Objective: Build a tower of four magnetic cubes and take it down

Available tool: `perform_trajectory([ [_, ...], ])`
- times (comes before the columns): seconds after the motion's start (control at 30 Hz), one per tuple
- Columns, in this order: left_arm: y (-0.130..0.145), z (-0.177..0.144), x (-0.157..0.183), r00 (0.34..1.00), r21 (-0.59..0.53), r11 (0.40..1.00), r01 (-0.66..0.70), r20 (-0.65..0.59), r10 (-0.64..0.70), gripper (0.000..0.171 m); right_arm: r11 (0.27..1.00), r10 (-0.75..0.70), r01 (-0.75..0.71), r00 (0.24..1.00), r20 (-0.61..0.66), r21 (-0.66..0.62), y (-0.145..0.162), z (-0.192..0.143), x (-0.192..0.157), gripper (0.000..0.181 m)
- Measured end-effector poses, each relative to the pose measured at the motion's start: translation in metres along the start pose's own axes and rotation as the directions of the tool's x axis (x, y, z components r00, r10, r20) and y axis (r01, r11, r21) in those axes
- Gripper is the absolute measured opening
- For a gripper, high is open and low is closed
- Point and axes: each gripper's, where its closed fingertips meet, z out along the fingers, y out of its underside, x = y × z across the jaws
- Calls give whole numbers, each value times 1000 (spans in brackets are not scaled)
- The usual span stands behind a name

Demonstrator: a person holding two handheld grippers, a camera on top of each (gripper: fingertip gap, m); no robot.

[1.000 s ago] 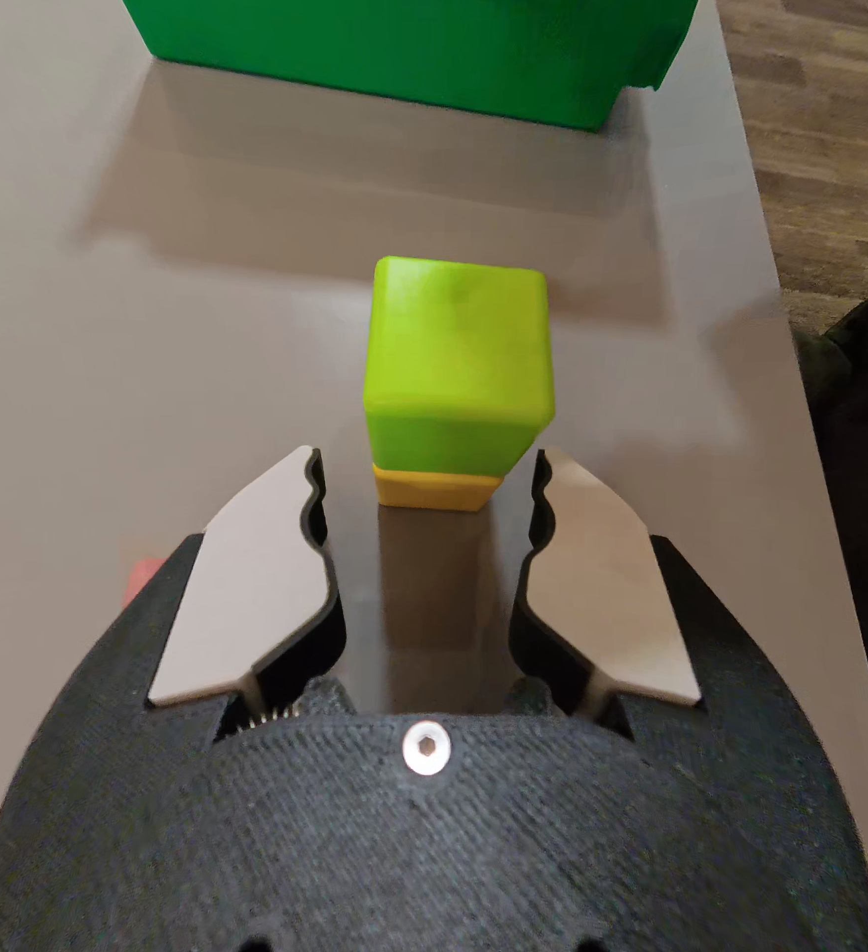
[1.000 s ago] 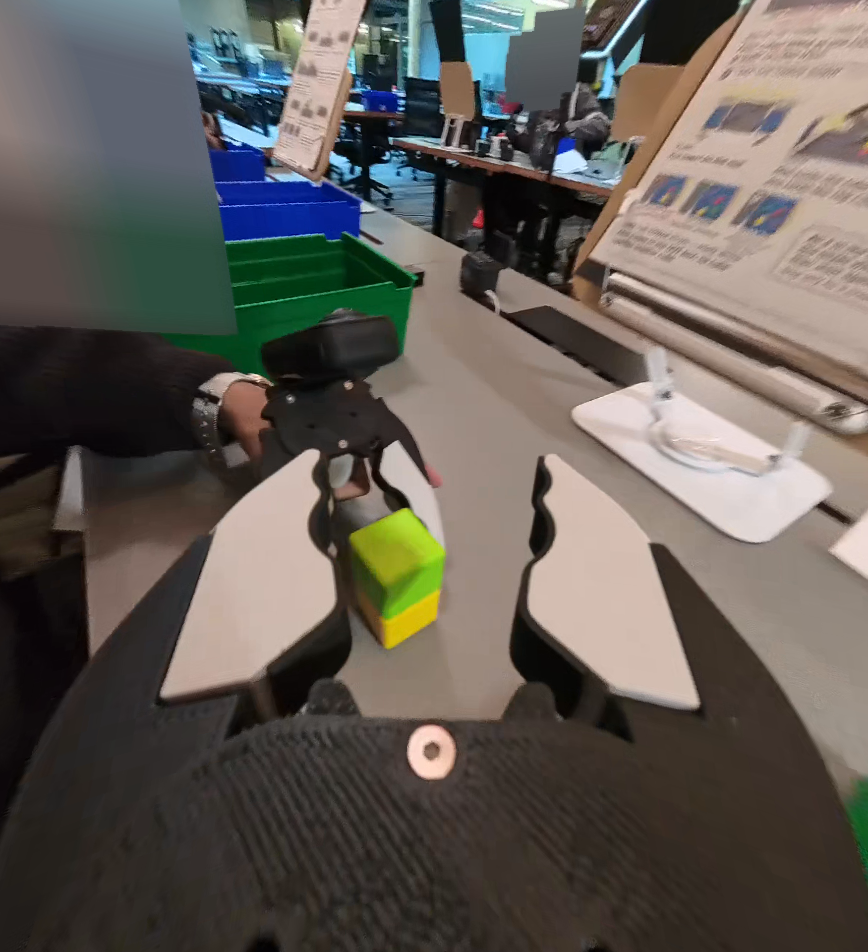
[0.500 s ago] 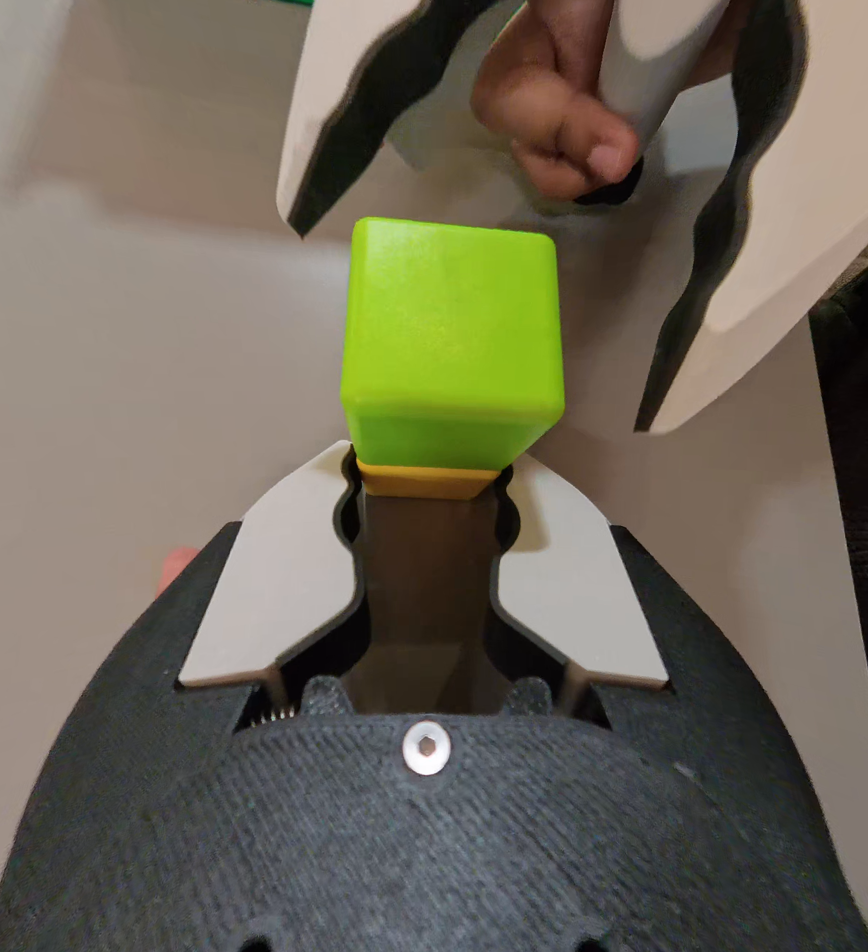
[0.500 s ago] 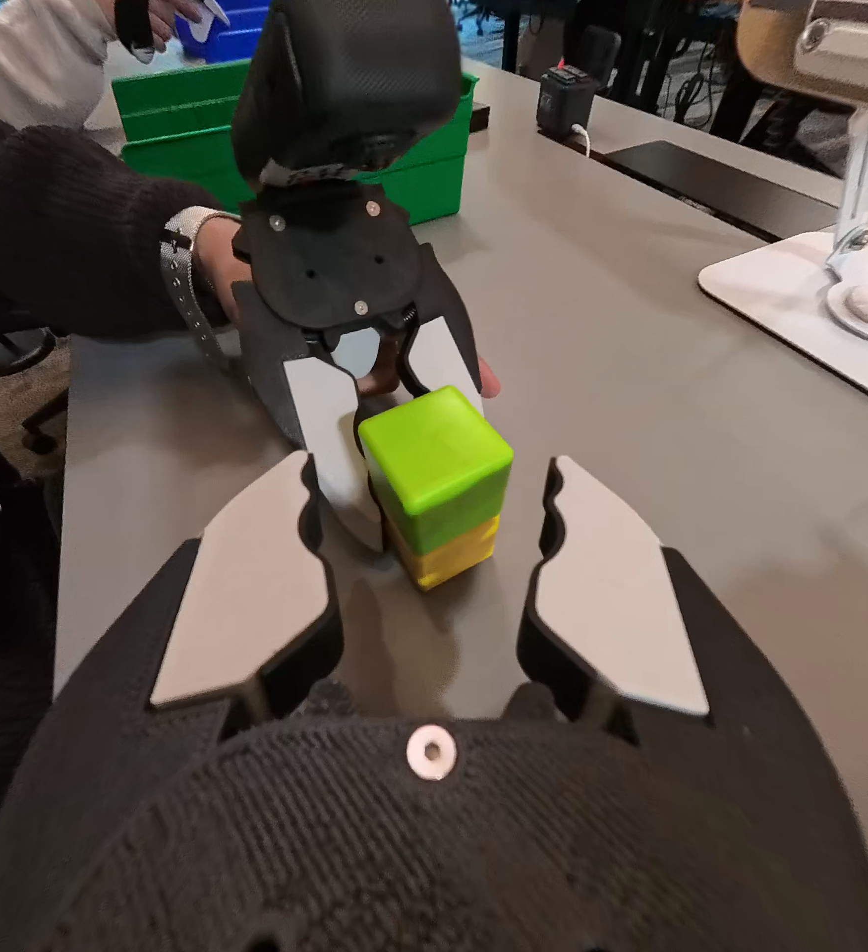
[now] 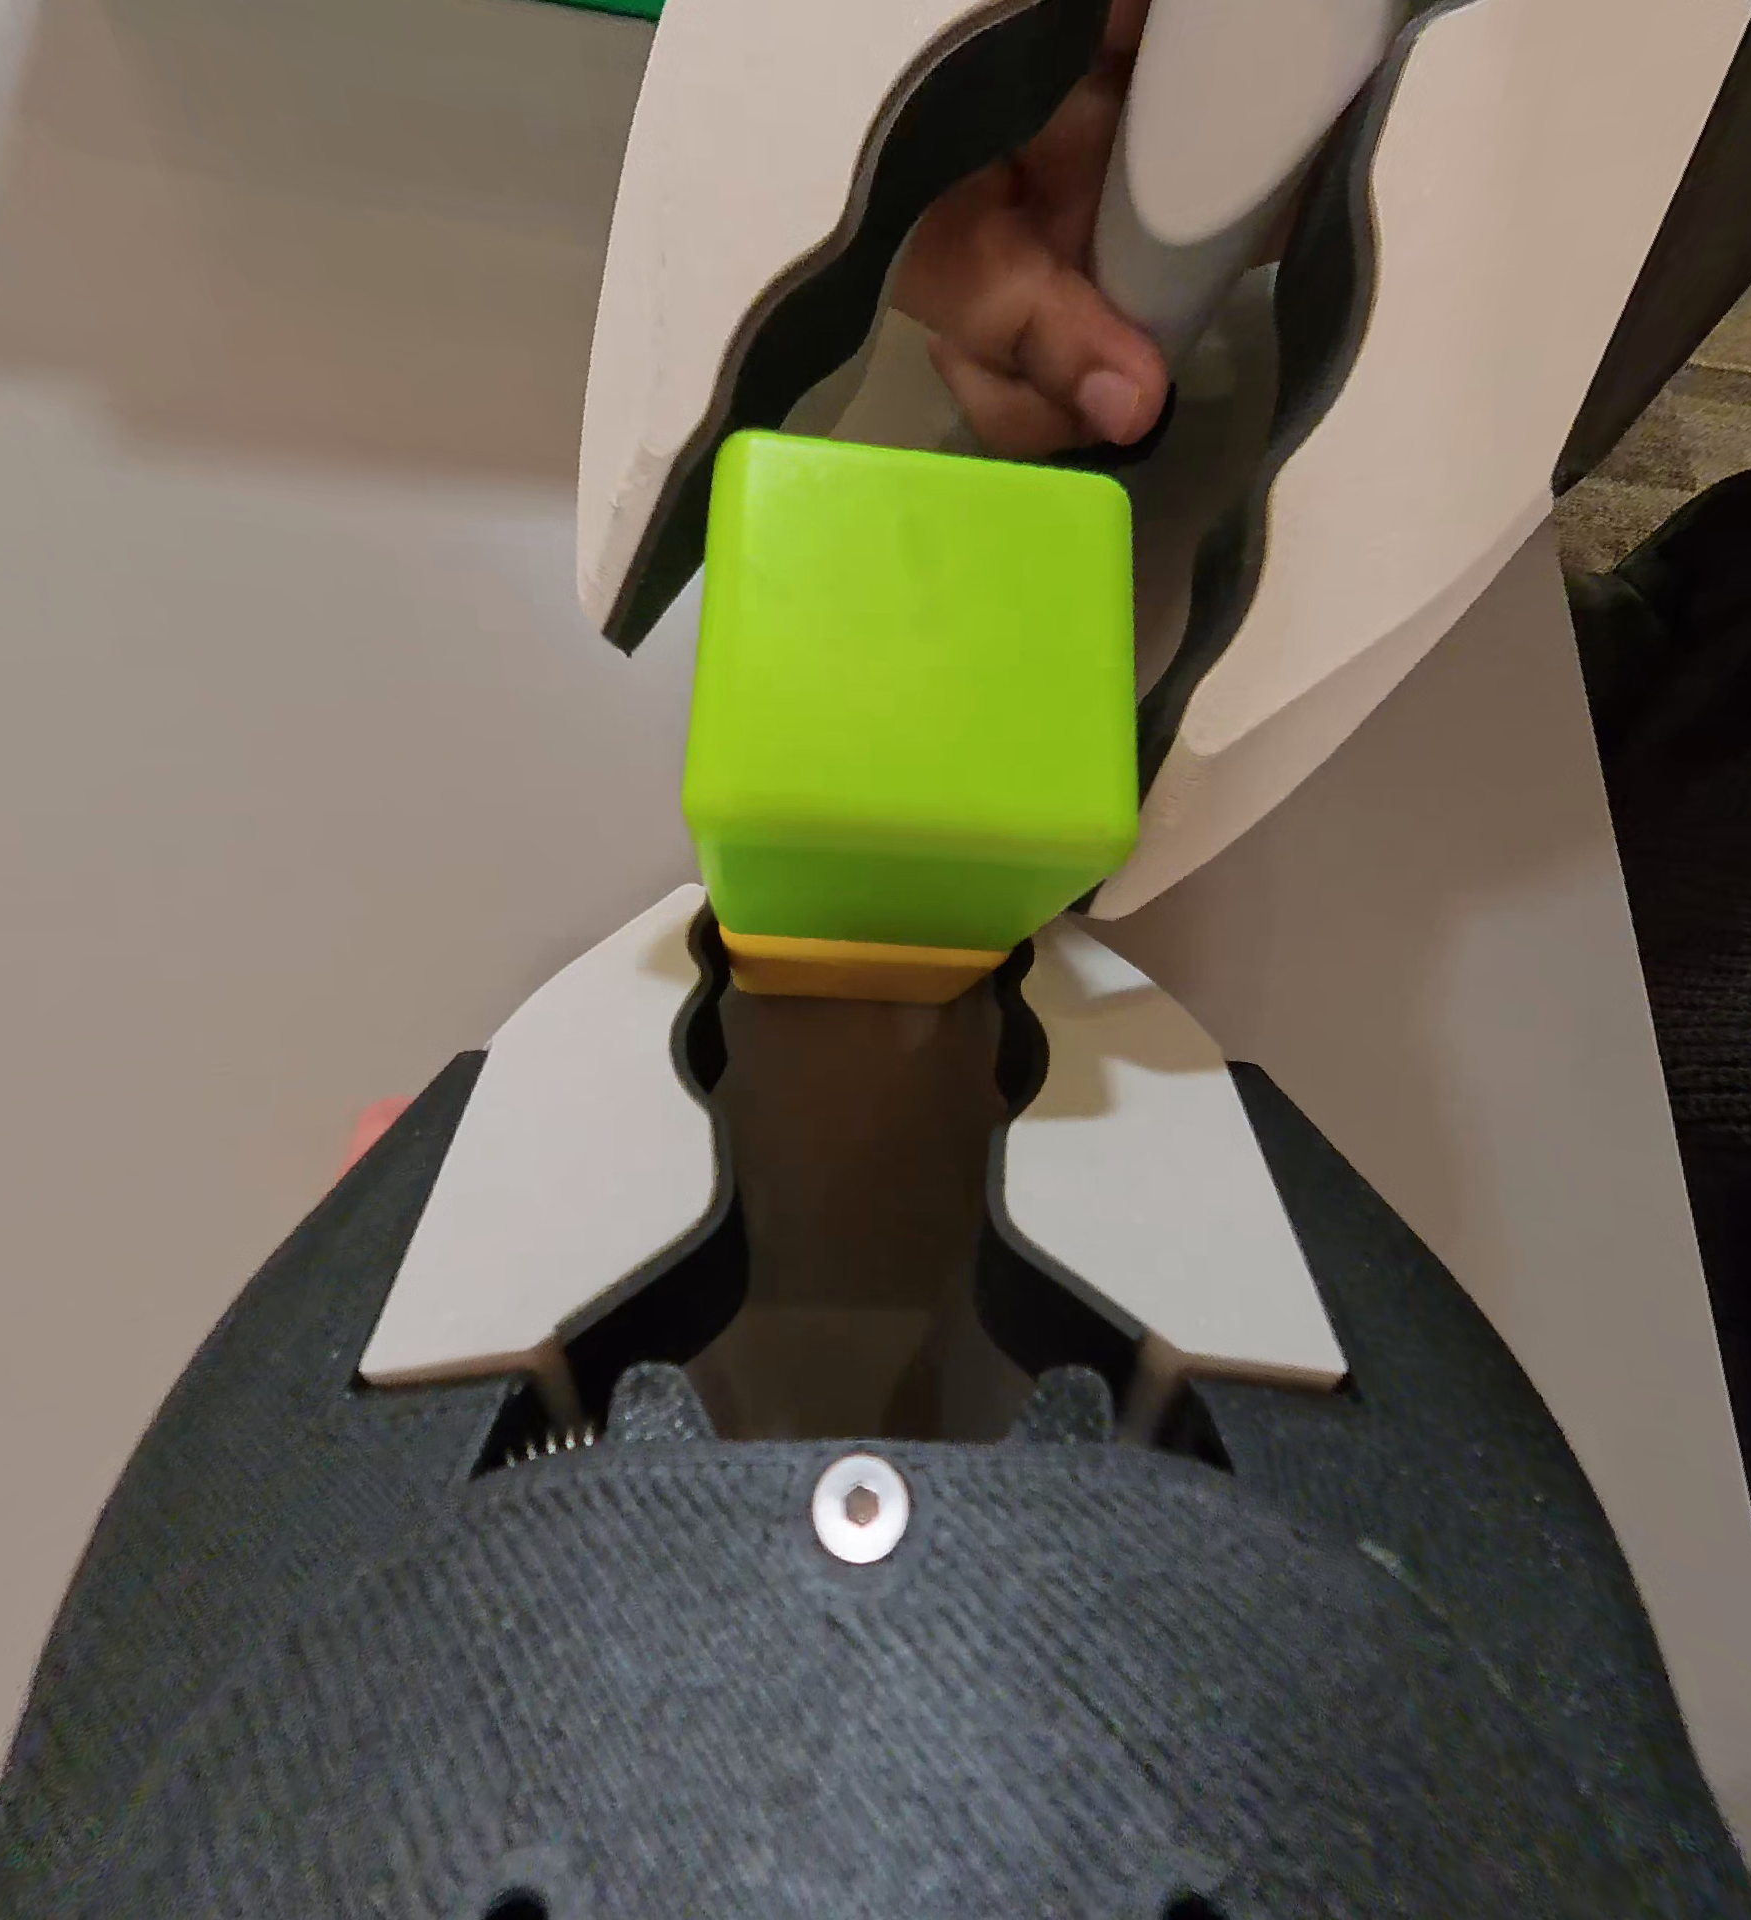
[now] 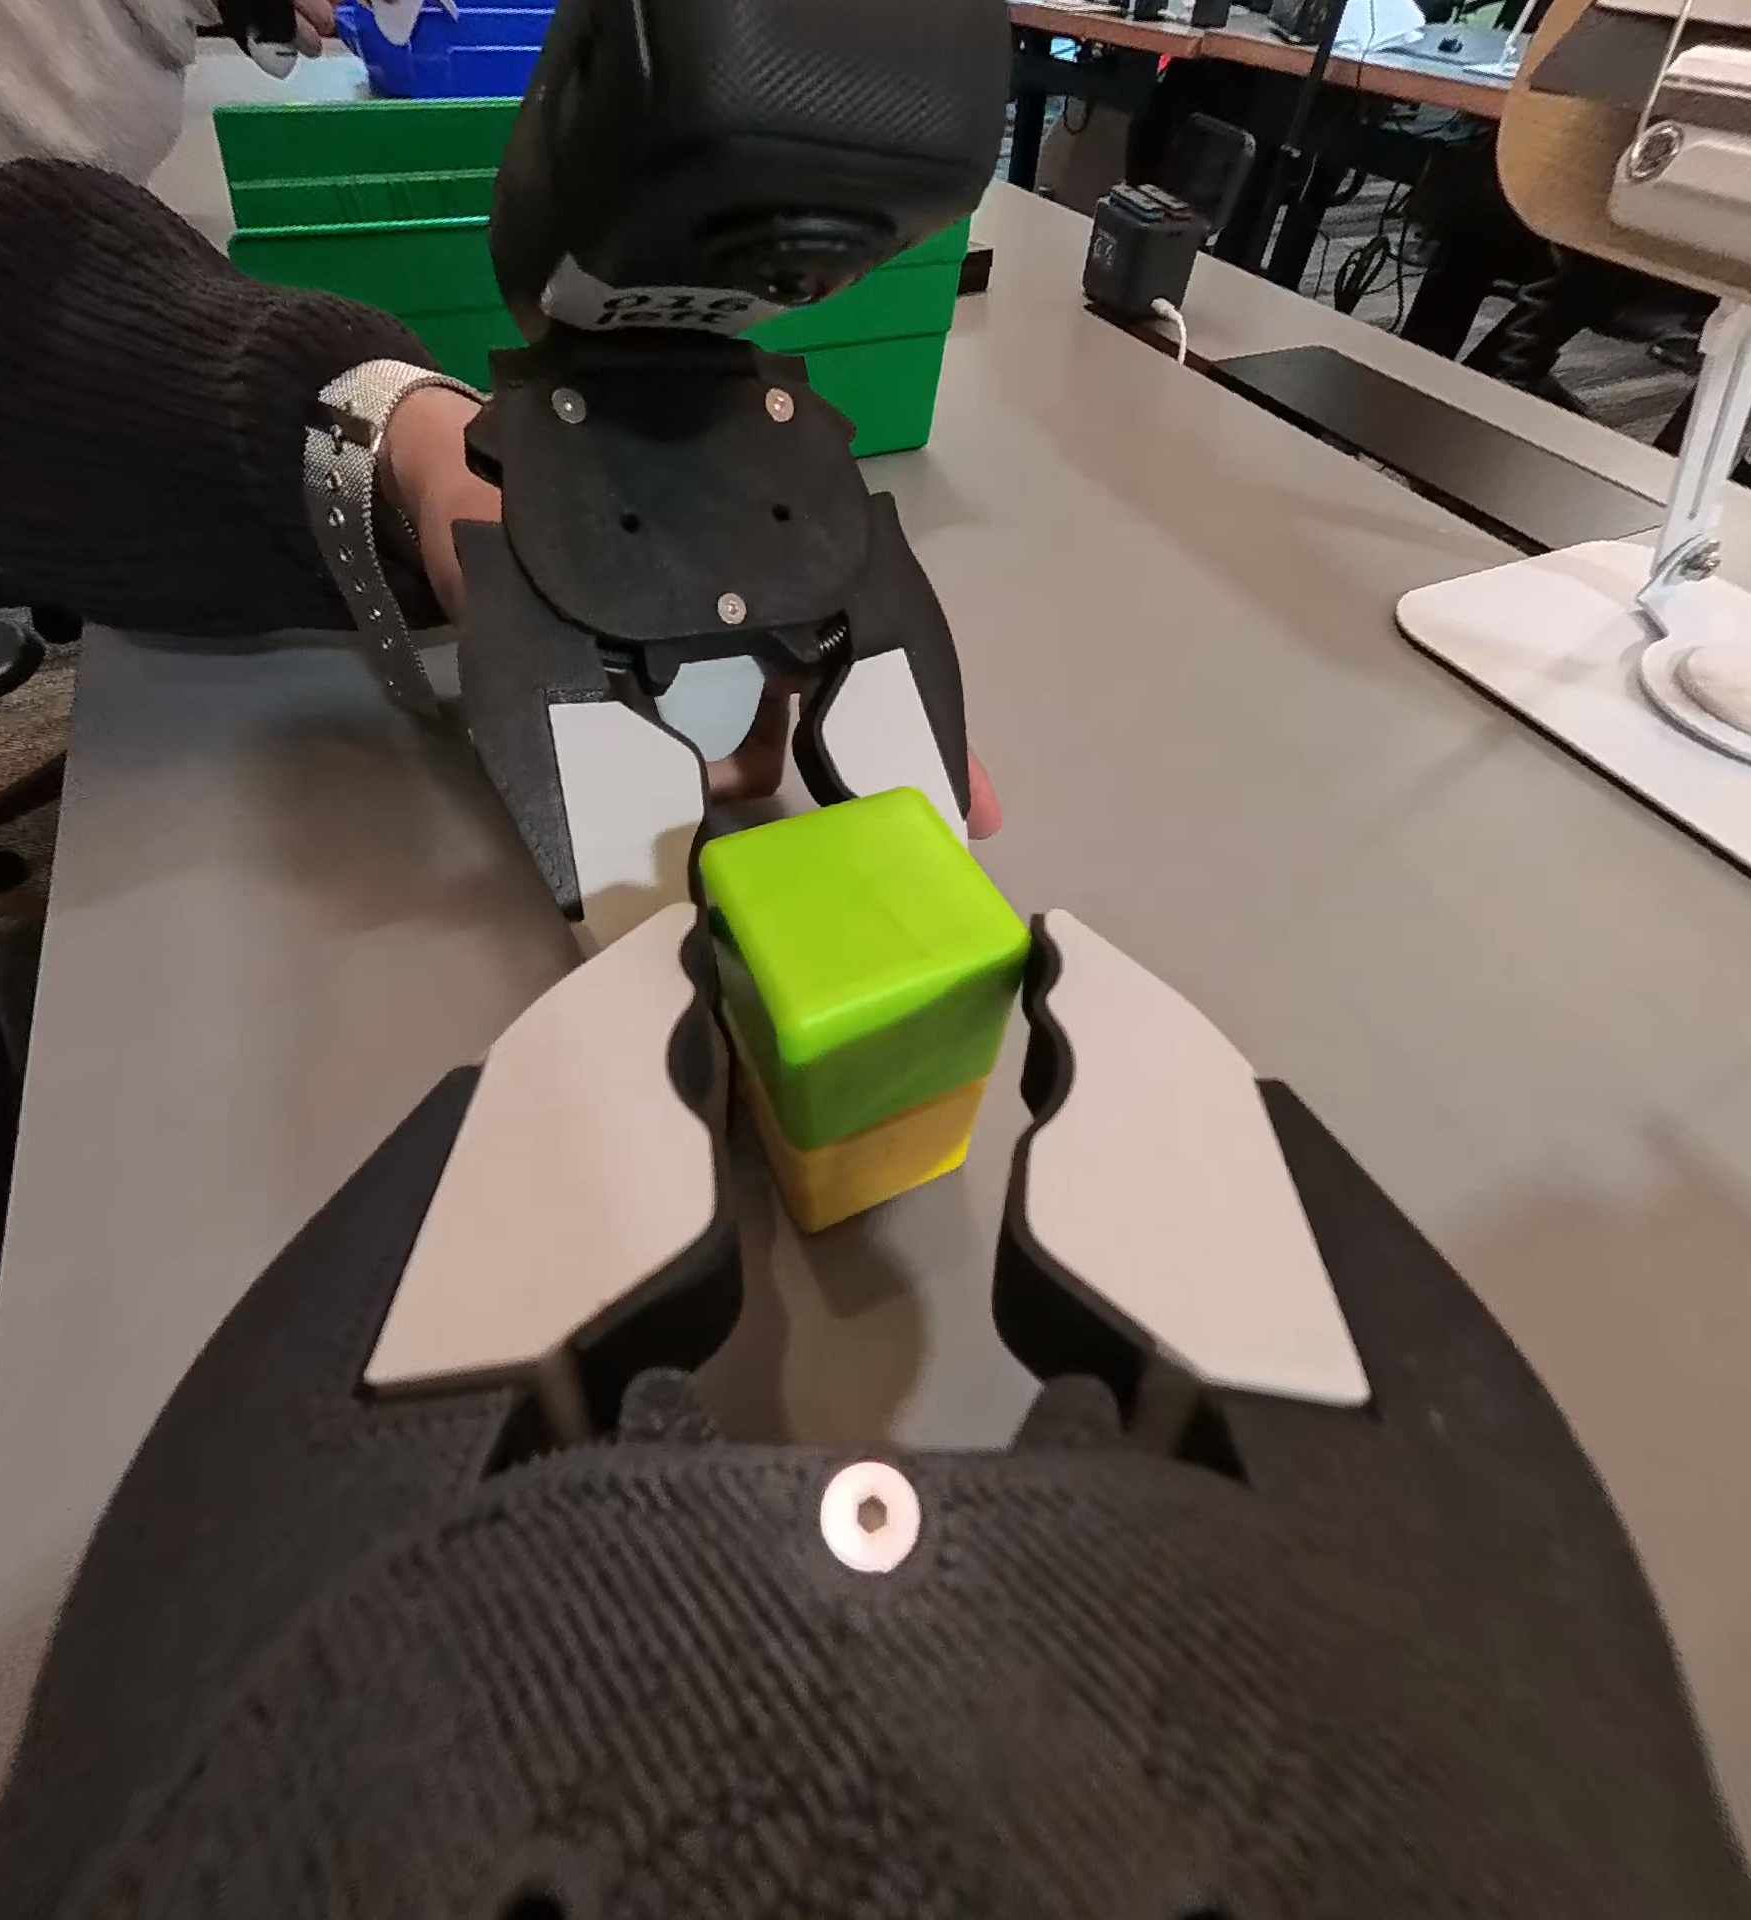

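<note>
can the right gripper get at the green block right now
Probably yes: the right gripper already has a finger on each side of the green block, top clear. The left gripper clamps only the yellow block below.

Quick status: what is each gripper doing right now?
Left gripper: jaws shut on the yellow block, under the green block.
Right gripper: jaws shut on the green block.

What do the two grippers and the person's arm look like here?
Both the left gripper and the right gripper have a black textured body, pale grey fingers with wavy black inner pads, and a silver screw. The arm wears a black knit sleeve and a metal mesh watch strap.
</note>
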Motion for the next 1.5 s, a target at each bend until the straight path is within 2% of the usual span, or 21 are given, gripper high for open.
perform_trajectory([
  [0.2, 0, -1, -5, 1000, 4, 1000, 24, 16, -24, 49, 1000, 15, -16, 997, -69, -13, -3, 3, 8, 58],
  [0.4, 9, 1, -7, 998, -57, 998, -22, 58, 25, 49, 988, 107, -85, 980, -169, 130, -44, -21, 30, 57],
  [0.57, 9, 1, -7, 998, -56, 998, -20, 57, 23, 49, 985, 18, 37, 951, -310, 170, -88, -72, 52, 58],
  [0.67, 9, 1, -7, 998, -55, 998, -19, 56, 22, 49, 984, -68, 135, 892, -448, 119, -104, -115, 78, 58],
  [0.77, 9, 1, -7, 999, -50, 999, -6, 49, 9, 49, 985, -111, 164, 819, -563, 45, -104, -161, 106, 57],
  [0.87, 6, -1, -9, 999, -27, 999, 19, 44, -18, 50, 994, -99, 102, 784, -613, -30, -85, -195, 129, 57],
  [0.97, 2, -4, -11, 998, 10, 999, 48, 36, -48, 49, 994, -49, -25, 779, -624, -110, -47, -213, 149, 57],
  [1.1, 2, -4, -12, 998, 9, 998, 62, 31, -62, 49, 956, 94, -240, 796, -598, -169, 14, -210, 165, 57],
  [1.23, 3, -3, -11, 998, 1, 999, 51, 36, -51, 49, 882, 130, -370, 787, -603, -292, 67, -205, 171, 58],
  [1.37, 4, -2, -10, 998, -14, 998, 56, 20, -56, 50, 826, 82, -397, 787, -612, -400, 95, -203, 173, 58],
  [1.5, 4, -2, -10, 998, -15, 998, 58, 17, -58, 50, 803, 48, -393, 792, -608, -448, 110, -197, 175, 58],
])
